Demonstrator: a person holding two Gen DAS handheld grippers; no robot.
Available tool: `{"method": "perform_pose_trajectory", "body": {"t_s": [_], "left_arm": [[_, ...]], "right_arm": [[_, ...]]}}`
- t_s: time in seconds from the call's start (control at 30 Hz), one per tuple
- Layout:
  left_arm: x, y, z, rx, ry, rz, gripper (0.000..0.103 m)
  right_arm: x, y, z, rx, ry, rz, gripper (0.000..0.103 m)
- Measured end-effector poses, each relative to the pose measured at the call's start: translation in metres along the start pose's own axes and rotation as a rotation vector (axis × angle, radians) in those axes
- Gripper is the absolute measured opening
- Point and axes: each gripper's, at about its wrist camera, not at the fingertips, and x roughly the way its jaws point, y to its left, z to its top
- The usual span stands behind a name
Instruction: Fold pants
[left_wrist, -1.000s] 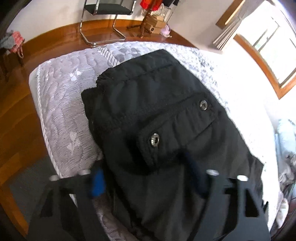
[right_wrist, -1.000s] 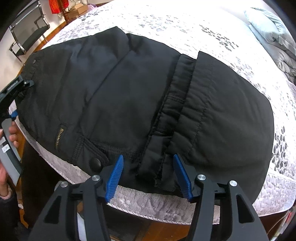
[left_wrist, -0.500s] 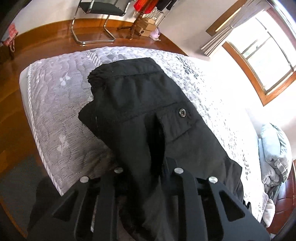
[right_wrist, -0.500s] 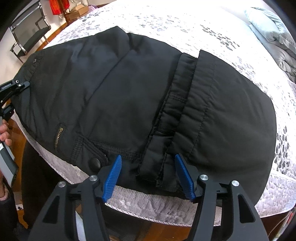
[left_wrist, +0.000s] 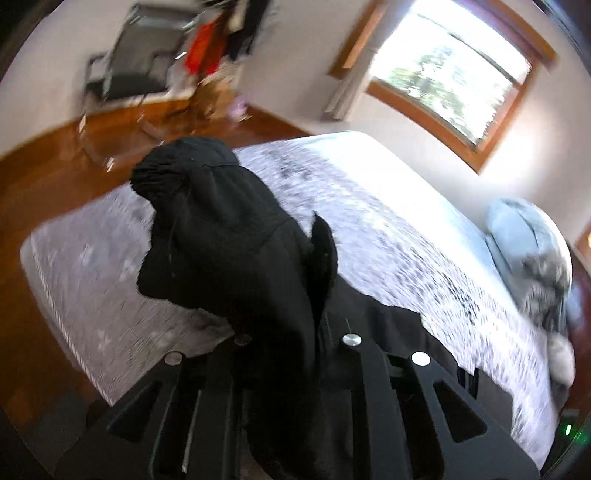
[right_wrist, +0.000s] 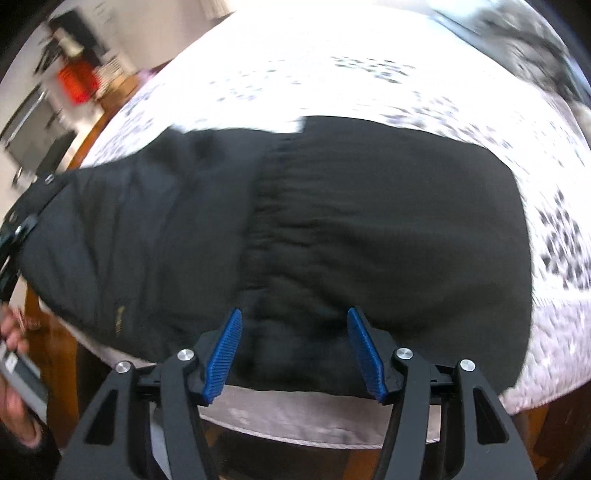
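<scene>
Pants (left_wrist: 236, 243), black and bunched, rise ahead of the left tool (left_wrist: 295, 343), whose jaws are clamped narrow on a fold of the cloth, its gathered end lifted off the bed (left_wrist: 388, 221). From the right wrist, the same garment lies spread flat beyond the right tool (right_wrist: 293, 347), which stands wide and holds nothing, the ruched band running away between its fingers. Judging by this, the fold-over has begun; next the lifted end needs carrying across, perhaps with the right tool pinning or gripping the near edge.

Your pants (right_wrist: 332, 221) lie on the bed (right_wrist: 369, 74) along its near edge, one end raised in your left gripper (left_wrist: 295, 332), with the pillow (left_wrist: 528, 251) at the bed's far end.
</scene>
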Motion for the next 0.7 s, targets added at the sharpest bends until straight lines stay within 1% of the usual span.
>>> {"method": "perform_pose_trajectory", "body": {"t_s": [0.07, 0.13, 0.23, 0.33, 0.43, 0.53, 0.6, 0.67, 0.7], "left_arm": [[-0.007, -0.023, -0.006, 0.086, -0.018, -0.025, 0.014], [-0.011, -0.043, -0.012, 0.152, -0.027, -0.048, 0.015], [-0.017, -0.074, -0.026, 0.268, -0.036, -0.081, 0.017], [-0.018, -0.099, -0.042, 0.361, -0.025, -0.115, 0.019], [-0.018, -0.114, -0.059, 0.442, -0.017, -0.127, 0.020], [-0.015, -0.128, -0.073, 0.508, 0.002, -0.139, 0.022], [-0.013, -0.134, -0.082, 0.553, 0.017, -0.148, 0.025], [-0.011, -0.144, -0.096, 0.606, 0.062, -0.189, 0.032], [-0.009, -0.148, -0.102, 0.623, 0.080, -0.202, 0.033]], "right_arm": [[0.000, -0.019, -0.003, 0.030, -0.001, -0.008, 0.059], [0.000, -0.032, -0.008, 0.058, -0.003, 0.014, 0.059], [0.001, -0.039, -0.012, 0.073, -0.011, 0.037, 0.059], [0.000, -0.045, -0.017, 0.084, -0.024, 0.057, 0.059], [-0.007, -0.049, -0.019, 0.102, -0.040, 0.077, 0.059], [-0.018, -0.063, -0.019, 0.114, -0.065, 0.081, 0.059], [-0.024, -0.074, -0.019, 0.132, -0.072, 0.091, 0.060], [-0.029, -0.084, -0.020, 0.156, -0.083, 0.099, 0.060], [-0.030, -0.088, -0.019, 0.164, -0.085, 0.104, 0.060]]}}
